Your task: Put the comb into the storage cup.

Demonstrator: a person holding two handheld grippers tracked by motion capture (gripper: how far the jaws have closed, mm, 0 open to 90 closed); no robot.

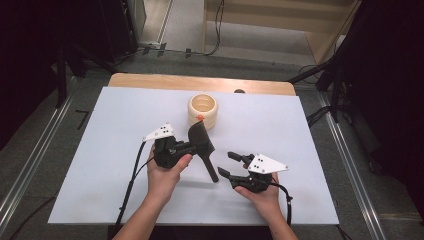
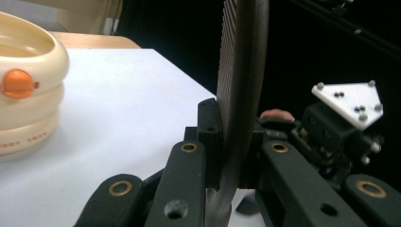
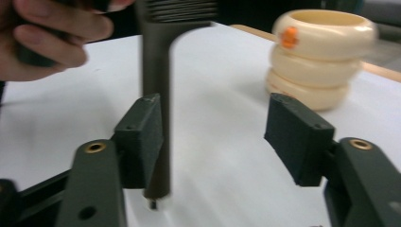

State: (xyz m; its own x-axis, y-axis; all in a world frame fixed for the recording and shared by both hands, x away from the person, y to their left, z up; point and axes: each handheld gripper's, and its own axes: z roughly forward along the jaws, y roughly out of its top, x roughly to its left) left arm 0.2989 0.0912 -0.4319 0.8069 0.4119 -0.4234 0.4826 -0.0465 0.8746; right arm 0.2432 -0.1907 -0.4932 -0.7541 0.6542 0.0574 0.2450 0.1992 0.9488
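**A:** ok so biggest first: white tabletop [image 1: 100, 165] fills mid-frame in the high view, cream ringed holder [image 1: 203, 110] sits upper centre w/ a small orange knob [image 1: 200, 118] on its side. What's the dark thing, a comb?

**B:** looks like a wide-tooth comb/brush [image 1: 202, 145] tbh. Head's up near centre of the frame, handle slanting down-right w/ its tip on or just above the board. Left gripper [image 1: 192, 146] is clamped on the head; in the left gripper view the ribbed blade [image 2: 241, 85] stands edge-on between both pads.

**A:** and the right gripper [image 1: 229, 164]?

**B:** lower right of centre, jaws spread apart. In the right gripper view the handle [image 3: 157, 104] is touching or just beside the left pad [image 3: 139, 137], other pad well clear. So imo it's a handover step: the right one needs to close on the handle, then left lets go.

**A:** anything iffy?

**B:** right gripper view is motion-blurred, handle tip contact w/ the board hard to call. Can't see inside the holder either.
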